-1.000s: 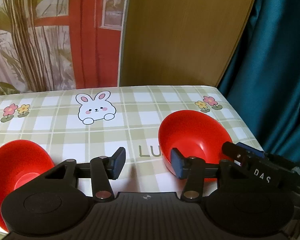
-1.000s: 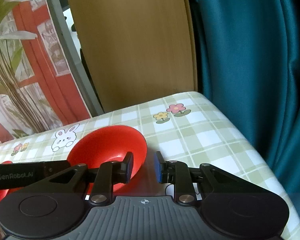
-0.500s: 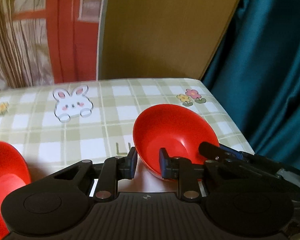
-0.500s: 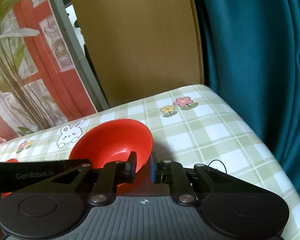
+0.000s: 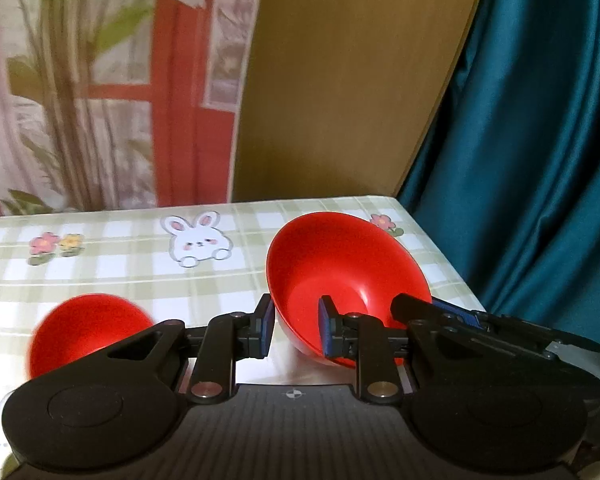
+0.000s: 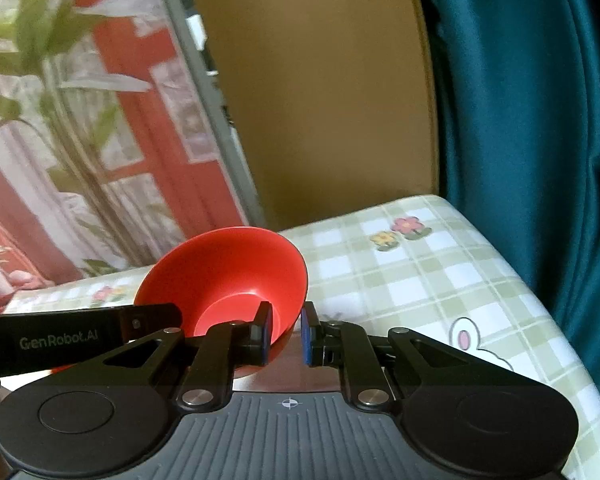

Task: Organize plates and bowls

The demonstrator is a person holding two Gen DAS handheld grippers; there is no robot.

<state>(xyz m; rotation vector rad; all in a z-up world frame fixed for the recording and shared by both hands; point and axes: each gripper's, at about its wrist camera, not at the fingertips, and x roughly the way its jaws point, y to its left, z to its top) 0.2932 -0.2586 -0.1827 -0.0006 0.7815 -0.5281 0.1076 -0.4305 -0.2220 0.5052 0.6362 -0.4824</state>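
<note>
A red bowl (image 5: 340,272) is held tilted above the checked tablecloth, lifted off it. My left gripper (image 5: 296,330) is shut on the bowl's near-left rim, one finger outside and one inside. My right gripper (image 6: 286,334) is shut on the same bowl (image 6: 228,276) at its right rim, and it also shows in the left wrist view (image 5: 432,312). A second red bowl (image 5: 88,328) sits on the table at the lower left, blurred.
The table (image 5: 120,256) has a green plaid cloth with rabbit and flower prints; its right edge meets a teal curtain (image 5: 540,140). A wooden board (image 5: 340,80) and a red-and-plant backdrop (image 5: 100,80) stand behind the far edge.
Both grippers have closed onto the right-hand bowl's rim and lifted and tilted it off the table. The view swung so the second bowl now shows further right.
</note>
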